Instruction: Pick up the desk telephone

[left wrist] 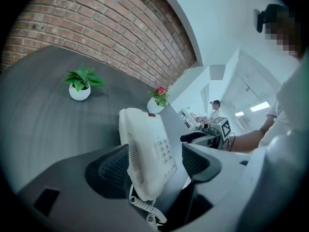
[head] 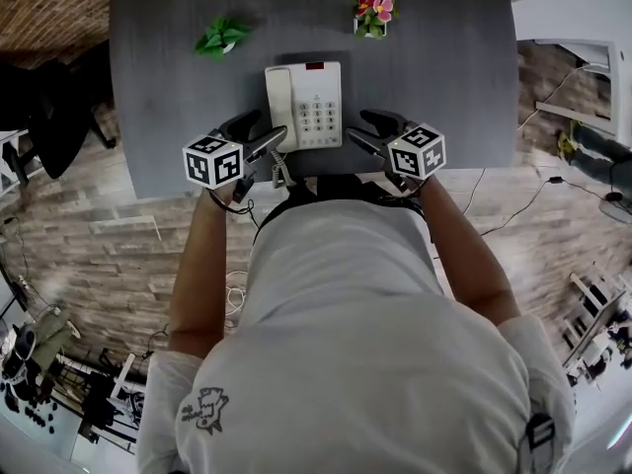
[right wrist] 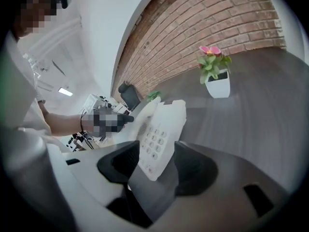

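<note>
Dark grey desk, green plant in white pot, pink-flowered plant in white pot, brick wall, plank floor

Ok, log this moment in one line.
phase: pre-grasp | left gripper: open, left of telephone | right gripper: open, right of telephone | telephone: on table

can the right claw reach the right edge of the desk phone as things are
Probably yes. The right claw stands open just beside the desk telephone, and nothing stands between them; the flower pot sits well behind.
</note>
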`<state>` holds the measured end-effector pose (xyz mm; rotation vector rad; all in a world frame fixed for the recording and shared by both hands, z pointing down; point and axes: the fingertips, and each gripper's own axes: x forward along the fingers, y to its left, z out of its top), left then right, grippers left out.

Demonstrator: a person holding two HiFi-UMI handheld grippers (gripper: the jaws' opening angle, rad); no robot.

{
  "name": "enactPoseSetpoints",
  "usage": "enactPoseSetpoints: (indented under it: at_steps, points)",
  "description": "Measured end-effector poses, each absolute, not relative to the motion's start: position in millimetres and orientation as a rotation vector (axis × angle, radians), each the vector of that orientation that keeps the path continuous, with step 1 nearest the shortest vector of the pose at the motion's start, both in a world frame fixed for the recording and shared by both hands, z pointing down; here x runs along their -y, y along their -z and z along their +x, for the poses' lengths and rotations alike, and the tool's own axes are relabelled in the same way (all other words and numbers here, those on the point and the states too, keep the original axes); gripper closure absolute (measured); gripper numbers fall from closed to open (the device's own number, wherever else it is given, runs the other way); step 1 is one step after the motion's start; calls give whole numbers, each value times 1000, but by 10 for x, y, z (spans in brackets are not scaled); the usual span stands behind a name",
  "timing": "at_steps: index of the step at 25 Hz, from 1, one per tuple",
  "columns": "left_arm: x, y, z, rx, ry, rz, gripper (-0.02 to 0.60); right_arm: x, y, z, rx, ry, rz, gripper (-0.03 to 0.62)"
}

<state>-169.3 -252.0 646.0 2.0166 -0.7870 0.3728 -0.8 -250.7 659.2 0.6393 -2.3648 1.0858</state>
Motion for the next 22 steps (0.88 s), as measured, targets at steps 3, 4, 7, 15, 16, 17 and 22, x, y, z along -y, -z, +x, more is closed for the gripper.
enactPoseSetpoints:
  at_steps: [3, 4, 7, 15, 16, 17, 22]
  points:
    - [2523, -6642, -1650, 723, -358, 2002, 227, 2518, -6749, -59, 2340, -1144, 582, 364]
    - [2525, -6696, -1646, 706, -351, 2000, 227, 2521, -6797, -88, 2334, -1155, 561, 365]
    - [2563, -6807, -1657, 687, -305, 1987, 227, 2553, -6901, -156, 2327, -1172, 520, 370]
    - [2605, -6877, -1614, 632, -177, 1960, 229, 2601, -6988, -285, 2336, -1222, 462, 409]
    - [2623, -6867, -1605, 628, -153, 1952, 229, 2605, -6994, -292, 2335, -1227, 456, 414]
    - [2636, -6865, -1596, 623, -139, 1946, 229, 2604, -7004, -298, 2333, -1233, 450, 416]
    - [2649, -6896, -1596, 611, -118, 1930, 245, 2585, -7069, -311, 2328, -1263, 421, 458]
